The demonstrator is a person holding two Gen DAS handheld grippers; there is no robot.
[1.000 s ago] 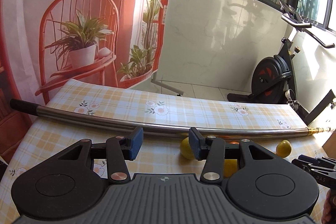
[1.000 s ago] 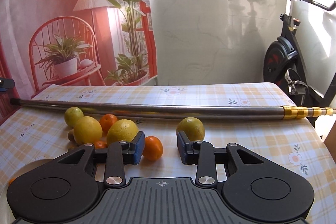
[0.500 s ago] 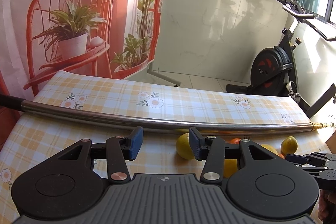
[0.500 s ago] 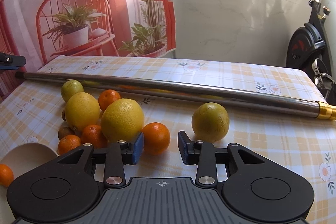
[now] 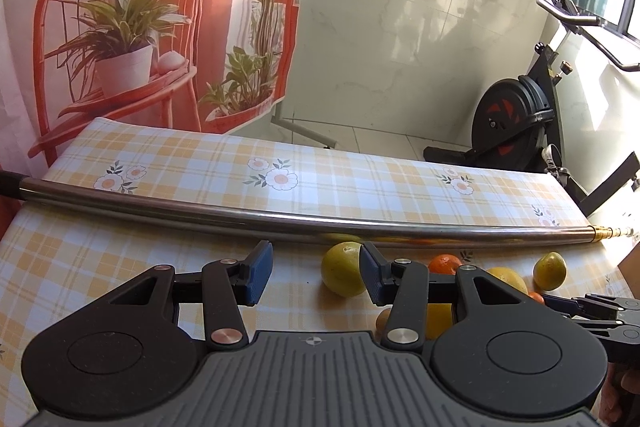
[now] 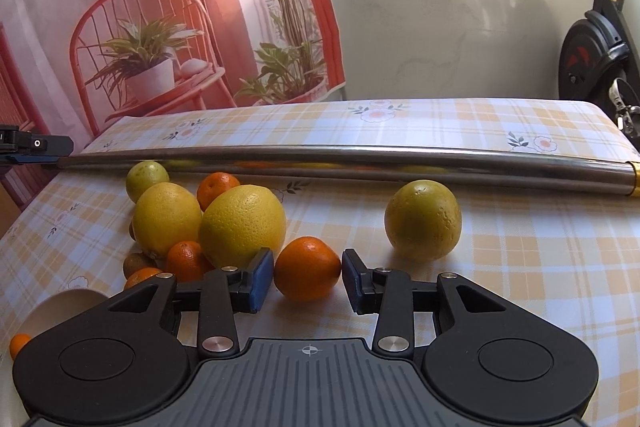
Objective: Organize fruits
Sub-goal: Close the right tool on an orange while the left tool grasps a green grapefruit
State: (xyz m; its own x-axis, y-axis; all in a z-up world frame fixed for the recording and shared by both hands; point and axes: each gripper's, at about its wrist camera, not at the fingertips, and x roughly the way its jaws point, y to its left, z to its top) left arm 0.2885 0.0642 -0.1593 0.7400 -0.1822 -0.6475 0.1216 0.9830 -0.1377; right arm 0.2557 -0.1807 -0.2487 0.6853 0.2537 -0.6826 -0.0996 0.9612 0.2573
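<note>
Checked worktop (image 6: 520, 267) crossed by a long steel rod (image 6: 360, 157), landmark for everything else. Fruit cluster on the near side of the rod: two big yellow citrus (image 6: 242, 223) pressed together, a lone greenish-yellow one (image 6: 423, 219) apart to the right, small tangerines tucked around. Over the last second, right tool (image 6: 308, 281) brought down and forward from a level view of the rod to a close look at the pile. Now spread wide, bracketing one tangerine (image 6: 307, 268) without pinching it, pads just clear on both sides. Likely the first pick, with a pale bowl (image 6: 60, 307) waiting at lower left, one small orange fruit (image 6: 19, 343) beside it. Left tool (image 5: 316, 277) also spread and empty, short of the rod, a yellow fruit (image 5: 344, 269) beside its right pad. Sorting barely begun.
</note>
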